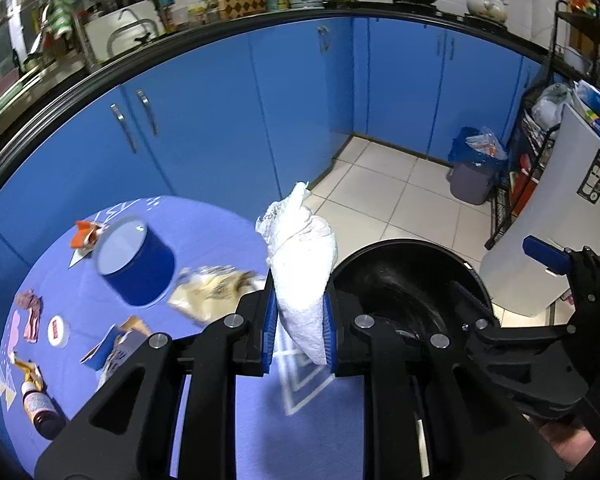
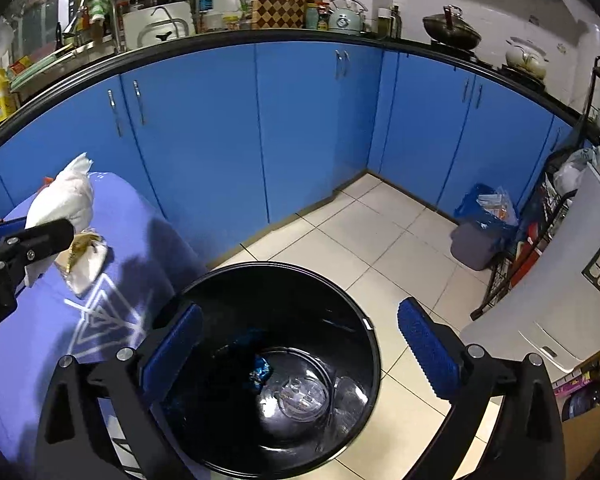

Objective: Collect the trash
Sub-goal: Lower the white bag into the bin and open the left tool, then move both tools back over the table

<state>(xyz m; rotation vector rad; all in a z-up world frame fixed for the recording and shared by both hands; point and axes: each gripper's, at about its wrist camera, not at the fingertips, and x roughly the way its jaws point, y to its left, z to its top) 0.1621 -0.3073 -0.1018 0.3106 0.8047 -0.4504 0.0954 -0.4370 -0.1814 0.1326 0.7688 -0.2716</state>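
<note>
A crumpled white paper towel (image 1: 300, 264) sticks up between the blue pads of my left gripper (image 1: 298, 330), which is shut on it above the purple table's right edge. The same wad (image 2: 66, 200) shows at the left of the right wrist view. A round black trash bin (image 2: 364, 316) stands on the floor beside the table, with a clear plastic lid (image 2: 302, 394) and a blue wrapper (image 2: 260, 374) inside. My right gripper (image 2: 300, 354) hangs open over the bin's mouth with nothing between its fingers. In the left wrist view the right gripper (image 1: 548, 256) appears beyond the bin (image 1: 412, 268).
On the purple tablecloth (image 1: 204, 232) lie a blue round tin (image 1: 136, 258), a crinkled tan wrapper (image 1: 216, 290), an orange scrap (image 1: 85, 234), a small white cap (image 1: 58, 332), a brown bottle (image 1: 40, 408) and torn packaging. Blue cabinets (image 2: 300, 128) stand behind. A grey lined bin (image 2: 480, 232) and a white appliance (image 2: 560, 300) stand at the right.
</note>
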